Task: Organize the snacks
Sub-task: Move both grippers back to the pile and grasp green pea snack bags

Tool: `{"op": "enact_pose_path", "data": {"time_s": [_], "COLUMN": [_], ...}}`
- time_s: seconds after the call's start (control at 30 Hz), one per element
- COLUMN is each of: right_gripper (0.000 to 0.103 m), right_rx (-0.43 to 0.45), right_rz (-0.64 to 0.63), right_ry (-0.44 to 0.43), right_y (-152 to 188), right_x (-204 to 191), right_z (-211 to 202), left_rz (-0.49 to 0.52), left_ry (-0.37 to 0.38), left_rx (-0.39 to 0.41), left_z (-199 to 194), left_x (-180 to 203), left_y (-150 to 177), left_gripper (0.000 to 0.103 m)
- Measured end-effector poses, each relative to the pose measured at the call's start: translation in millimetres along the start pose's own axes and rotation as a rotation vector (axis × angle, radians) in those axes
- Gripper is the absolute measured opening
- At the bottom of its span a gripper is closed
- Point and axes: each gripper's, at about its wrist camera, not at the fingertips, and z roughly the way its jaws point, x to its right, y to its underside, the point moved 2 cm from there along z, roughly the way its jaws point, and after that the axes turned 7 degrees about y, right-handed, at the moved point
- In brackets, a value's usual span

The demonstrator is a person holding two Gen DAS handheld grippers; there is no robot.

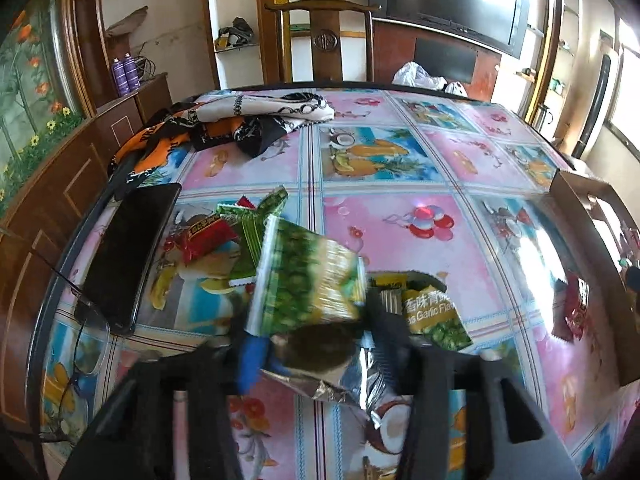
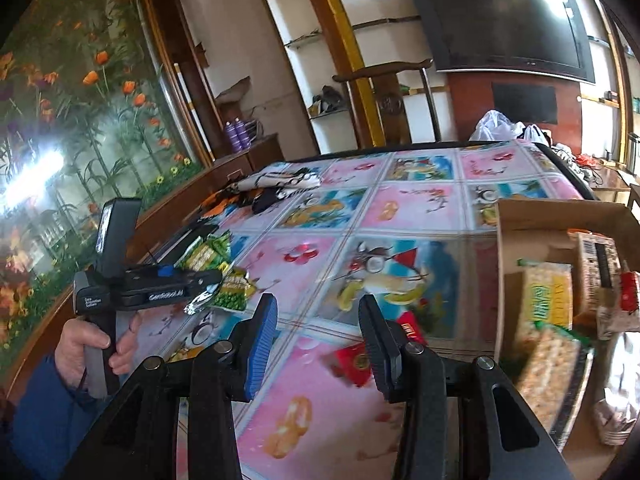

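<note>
My left gripper (image 1: 316, 344) is shut on a green pea snack packet (image 1: 308, 280), which it holds tilted just above the flowered table; its crumpled foil end hangs toward me. Under and beside it lie another pea packet with garlic lettering (image 1: 436, 316), more green packets (image 1: 256, 216) and a red packet (image 1: 208, 240). From the right wrist view the left gripper (image 2: 208, 296) shows at the left with the pea packet (image 2: 232, 292) in it. My right gripper (image 2: 318, 340) is open with nothing between its fingers, above red packets (image 2: 352, 362) on the table.
A cardboard box (image 2: 520, 216) with several snack packs stands at the table's right edge. A black phone (image 1: 128, 256) and glasses (image 1: 80, 344) lie at the left, and patterned cloth (image 1: 224, 124) at the far left. A wooden chair (image 1: 324, 40) stands behind the table.
</note>
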Motion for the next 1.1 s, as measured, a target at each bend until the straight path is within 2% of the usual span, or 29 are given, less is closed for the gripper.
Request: {"op": "enact_pose_path", "data": {"time_s": [0.07,0.13,0.33,0.37,0.43,0.7,1.0,1.03,1.1], "right_gripper": [0.046,0.046,0.047,0.053,0.058,0.060,0.060,0.060,0.051], "right_rx": [-0.014,-0.032,-0.084,-0.100,-0.132,-0.224,-0.317,-0.302,-0.298], "right_rz": [0.000,0.009,0.032,0.041,0.061,0.128,0.082,0.053,0.001], "right_ry": [0.002,-0.003,-0.005,-0.008,-0.020,-0.055,0.008,0.024,0.058], "right_y": [1.5,3.2,2.7,2.5,1.7,-12.2,-12.8,-12.3,-11.1], "right_x": [-5.1,-8.7,-19.9,-22.1,-28.6,-65.2,-96.3,-100.0,-105.6], "right_z": [4.7,10.4,31.2,36.2,48.3,98.1,150.6,150.6,150.1], "left_rz": [-0.008,-0.023,-0.056,-0.060,-0.071,-0.141,-0.185,-0.190,-0.192], "left_ry": [0.001,0.014,0.026,0.028,0.029,0.091,0.111,0.111,0.119], "left_rx": [0.005,0.009,0.036,0.036,0.036,0.013,0.002,0.002,0.001], "left_z": [0.5,0.7,-5.1,-5.4,-5.9,-3.1,0.9,1.6,3.3], "left_x": [-0.6,-2.2,-8.4,-9.0,-11.4,-23.7,-31.5,-32.8,-33.6], "left_y": [-0.9,-1.9,-6.3,-6.6,-7.4,-9.6,-10.9,-11.4,-13.0], "left_gripper": [0.031,0.017,0.016,0.015,0.015,0.015,0.015,0.015,0.016]}}
